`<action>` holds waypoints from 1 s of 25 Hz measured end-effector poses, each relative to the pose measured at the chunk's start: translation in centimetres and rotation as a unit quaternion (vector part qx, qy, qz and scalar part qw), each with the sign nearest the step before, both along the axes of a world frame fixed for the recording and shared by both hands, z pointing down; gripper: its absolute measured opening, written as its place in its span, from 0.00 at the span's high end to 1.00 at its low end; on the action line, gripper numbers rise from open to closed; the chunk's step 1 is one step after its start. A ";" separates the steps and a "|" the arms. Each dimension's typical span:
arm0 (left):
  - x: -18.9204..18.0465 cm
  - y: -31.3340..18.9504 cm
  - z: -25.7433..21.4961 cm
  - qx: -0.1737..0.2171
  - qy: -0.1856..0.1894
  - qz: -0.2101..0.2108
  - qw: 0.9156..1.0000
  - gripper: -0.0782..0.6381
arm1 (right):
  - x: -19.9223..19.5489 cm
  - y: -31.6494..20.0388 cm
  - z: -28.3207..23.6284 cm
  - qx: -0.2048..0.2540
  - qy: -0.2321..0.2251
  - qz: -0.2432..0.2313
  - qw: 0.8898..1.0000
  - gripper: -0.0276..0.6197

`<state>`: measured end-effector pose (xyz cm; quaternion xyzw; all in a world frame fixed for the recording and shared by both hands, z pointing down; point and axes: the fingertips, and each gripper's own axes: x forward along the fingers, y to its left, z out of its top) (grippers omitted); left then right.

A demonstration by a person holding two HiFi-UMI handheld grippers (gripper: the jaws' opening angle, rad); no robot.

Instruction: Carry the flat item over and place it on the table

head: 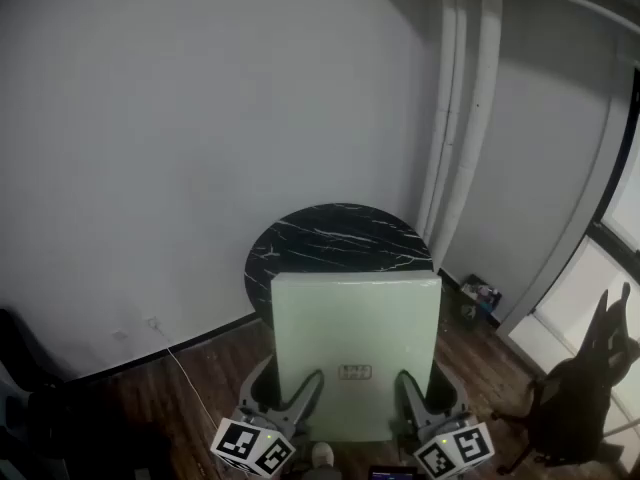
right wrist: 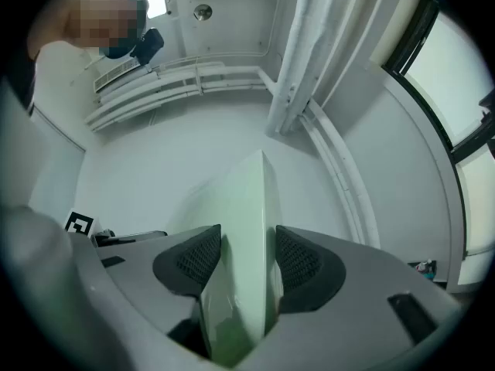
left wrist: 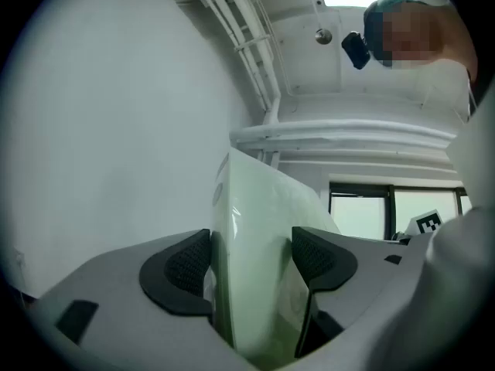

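White walls and a dark wood floor, with a round black marble table [head: 335, 236] by the wall. Just in front of it I hold a pale green flat panel [head: 356, 338] level in the air — left gripper [head: 303, 393] and right gripper [head: 408, 393] are each clamped on a near corner.

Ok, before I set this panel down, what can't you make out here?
- Head view: the panel hides the near half and base of the table; their gap is unclear.
- Head view: the panel's label is too small to read.
- Both gripper views: table out of frame; panel's held edge buried between the jaws.
- Head view: floor clutter right of the table, too small to identify.
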<state>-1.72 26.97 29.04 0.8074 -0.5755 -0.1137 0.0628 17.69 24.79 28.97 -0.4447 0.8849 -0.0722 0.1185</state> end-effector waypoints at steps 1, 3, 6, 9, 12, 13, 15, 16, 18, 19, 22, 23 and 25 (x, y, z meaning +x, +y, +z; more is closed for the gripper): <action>0.0 0.8 -0.4 0.003 -0.002 0.002 1.000 0.43 | -0.1 1.0 -0.4 0.002 -0.002 0.000 1.000 0.63; -0.1 2.4 -1.1 0.011 -0.004 0.004 1.000 0.43 | -0.2 2.7 -1.1 0.007 -0.006 0.000 1.000 0.63; -0.2 4.1 -1.8 0.019 -0.006 0.001 1.000 0.43 | -0.3 4.3 -1.8 0.012 -0.007 -0.003 1.000 0.63; 0.4 5.1 -2.1 0.021 -0.005 0.000 1.000 0.43 | 0.3 5.4 -2.1 0.015 -0.002 0.001 1.000 0.63; 0.6 5.8 -2.0 0.020 -0.005 0.001 1.000 0.43 | 0.5 6.0 -2.0 0.012 -0.004 -0.001 1.000 0.63; 0.6 6.0 -1.9 0.018 -0.005 0.000 1.000 0.43 | 0.5 6.2 -1.9 0.010 -0.006 -0.002 1.000 0.63; 0.8 6.3 -1.8 0.015 -0.005 -0.001 1.000 0.43 | 0.8 6.4 -1.8 0.005 -0.008 -0.004 1.000 0.63; 1.0 6.4 -1.8 0.013 -0.005 -0.001 1.000 0.43 | 0.9 6.5 -1.7 0.003 -0.008 -0.004 1.000 0.63; 1.3 6.6 -1.6 0.011 -0.005 -0.001 1.000 0.43 | 1.2 6.7 -1.6 -0.001 -0.008 -0.004 1.000 0.63; 1.4 6.6 -1.5 0.009 -0.005 -0.002 1.000 0.43 | 1.3 6.7 -1.5 -0.003 -0.009 -0.005 1.000 0.63; 1.7 7.0 -1.1 0.007 -0.006 -0.006 1.000 0.43 | 1.6 7.0 -1.1 -0.006 -0.009 -0.008 1.000 0.63; 1.7 7.0 -1.0 0.007 -0.006 -0.006 1.000 0.43 | 1.7 7.0 -1.0 -0.006 -0.009 -0.009 1.000 0.63; 1.5 6.9 -0.8 0.006 -0.007 -0.008 1.000 0.43 | 1.5 6.9 -0.7 -0.006 -0.010 -0.010 1.000 0.63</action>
